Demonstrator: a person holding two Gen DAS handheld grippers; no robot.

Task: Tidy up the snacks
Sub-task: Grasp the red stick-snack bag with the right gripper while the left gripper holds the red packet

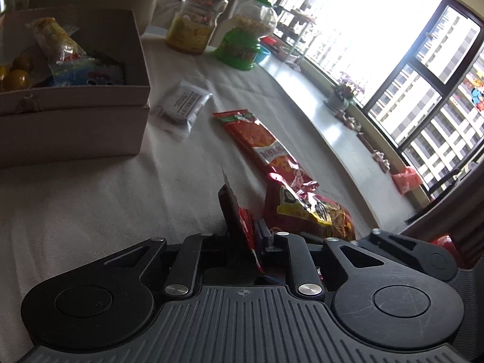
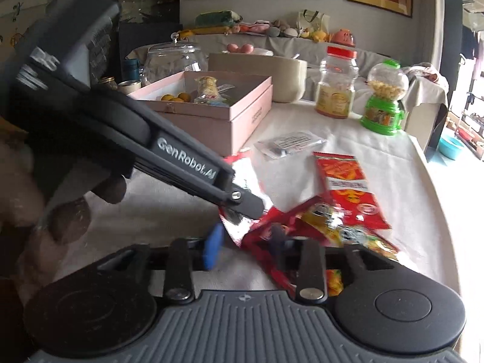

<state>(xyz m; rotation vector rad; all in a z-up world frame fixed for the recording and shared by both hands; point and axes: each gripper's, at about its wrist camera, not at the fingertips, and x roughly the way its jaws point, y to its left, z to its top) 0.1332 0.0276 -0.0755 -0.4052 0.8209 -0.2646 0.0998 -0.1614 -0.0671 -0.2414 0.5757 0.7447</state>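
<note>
My left gripper [image 1: 242, 227] is shut on a red and silver snack packet [image 1: 234, 211], held edge-up just above the white tablecloth; it shows in the right wrist view [image 2: 245, 178] with the left gripper [image 2: 242, 205] clamped on it. My right gripper [image 2: 246, 242] is open over a red and yellow snack bag [image 2: 326, 230], with the bag's edge between its fingers. A long red packet [image 1: 260, 139] [image 2: 348, 187] and a clear grey sachet [image 1: 181, 106] [image 2: 290, 143] lie on the cloth. An open pink box [image 1: 75, 103] [image 2: 242, 115] holds several snacks.
A red-lidded plastic jar [image 1: 199, 15] [image 2: 335, 84] and a green popcorn-shaped dispenser [image 1: 248, 39] [image 2: 384, 99] stand at the far side. A white bowl [image 2: 287, 81] and a glass jar [image 2: 172, 60] stand behind the box. The table edge [image 2: 435, 199] runs along the right, by a windowsill.
</note>
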